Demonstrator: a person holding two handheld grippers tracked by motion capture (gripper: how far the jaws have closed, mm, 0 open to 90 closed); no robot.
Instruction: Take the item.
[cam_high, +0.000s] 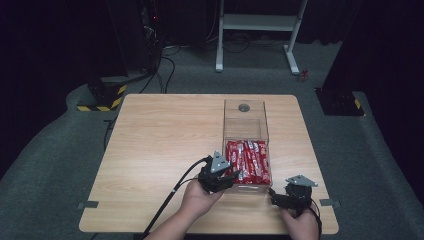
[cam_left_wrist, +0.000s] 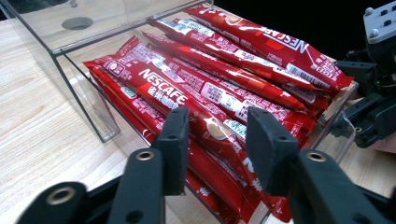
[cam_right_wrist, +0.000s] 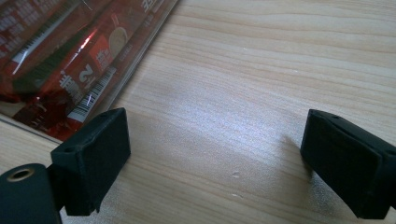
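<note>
Sitting on a wood table in a dark room: one clear box, red sachets (uncountable).
Left gripper straddled a sachet, unclamped; right gripper gaped wide.

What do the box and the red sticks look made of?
The box: clear rigid plastic, probably acrylic; see-through walls with sharp glossy edges. Red sticks: thin glossy film sachets, likely plastic or foil laminate; they crinkle, glare, and carry printed labels. Table: pale wood-grain surface, possibly laminate.

Lower sachets hidden under upper ones
</note>
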